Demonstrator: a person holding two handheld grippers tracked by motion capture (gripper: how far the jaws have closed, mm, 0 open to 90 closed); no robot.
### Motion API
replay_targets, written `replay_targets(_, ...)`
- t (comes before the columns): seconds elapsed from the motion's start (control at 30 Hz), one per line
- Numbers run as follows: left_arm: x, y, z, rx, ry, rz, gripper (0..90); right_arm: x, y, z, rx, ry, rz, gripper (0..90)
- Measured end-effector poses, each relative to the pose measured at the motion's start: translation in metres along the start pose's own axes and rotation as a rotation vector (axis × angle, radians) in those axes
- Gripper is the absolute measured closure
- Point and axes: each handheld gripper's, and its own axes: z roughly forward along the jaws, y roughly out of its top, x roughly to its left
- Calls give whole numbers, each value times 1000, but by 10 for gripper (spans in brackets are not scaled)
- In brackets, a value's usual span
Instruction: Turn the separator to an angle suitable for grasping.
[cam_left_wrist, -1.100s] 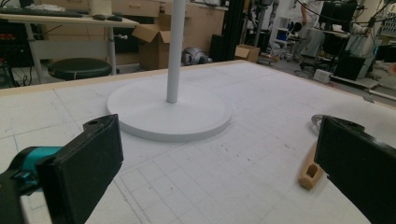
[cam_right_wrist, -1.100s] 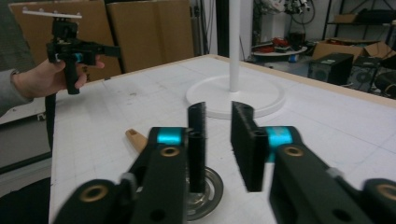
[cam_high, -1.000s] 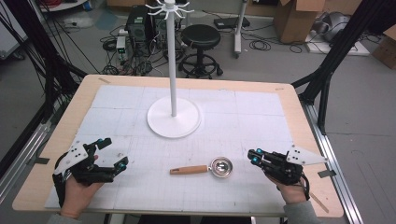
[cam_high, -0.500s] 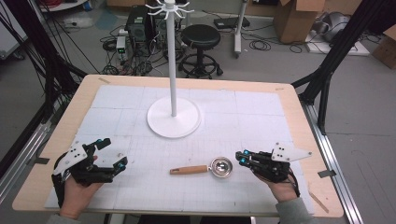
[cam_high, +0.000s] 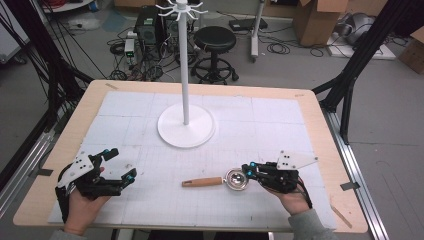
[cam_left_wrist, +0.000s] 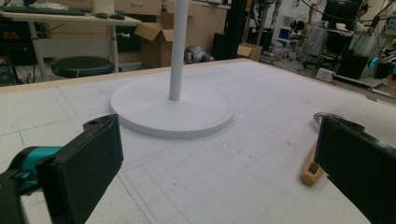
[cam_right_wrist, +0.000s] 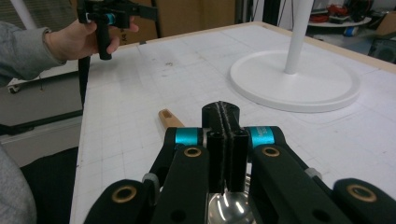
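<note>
no brand name or readable writing shows on the tools or the stand; the white mat on the tabletop (cam_high: 320, 107) carries only a faint grid of lines. the right gripper (cam_high: 248, 170) lies low over the mat near the tabletop's front edge, held level and pointing toward the person's left, with the hand behind it and a grey sleeve at the wrist. its jaws are pressed together with nothing between them, and in the right gripper view the closed tips sit just above the shiny bowl of the small metal strainer (cam_high: 236, 179). the strainer rests on the mat with its wooden handle (cam_high: 202, 182) stretching away to the left, the bowl end just beside the right gripper. the left gripper (cam_high: 121, 164) is held by the left hand (cam_high: 82, 212) near the front left corner, angled toward the middle of the tabletop, its jaws spread wide and holding nothing. the white hook stand (cam_high: 186, 131) stands upright beyond both, well apart from them.
</note>
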Motion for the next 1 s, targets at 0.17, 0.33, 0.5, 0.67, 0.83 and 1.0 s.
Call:
replay_targets(0.17, 0, 0, -1, -2, 2, 0, 17, 2, 1, 8, 13, 18, -1, 900)
replay_targets(0.33, 0, 0, -3, -1, 7, 1, 18, 4, 2, 15, 29, 37, -2, 900)
replay_targets(0.5, 0, 0, -3, 2, 7, 2, 18, 6, 3, 25, 64, 63, -17, 900)
replay_targets(0.67, 0, 0, -4, 2, 10, 3, 18, 8, 3, 32, 88, 80, -23, 900)
replay_targets(0.83, 0, 0, -4, 2, 10, 2, 18, 10, 3, 37, 101, 85, -22, 900)
replay_targets(1.0, -1, 0, -4, 4, 11, 2, 18, 12, 3, 44, 121, 95, -26, 900)
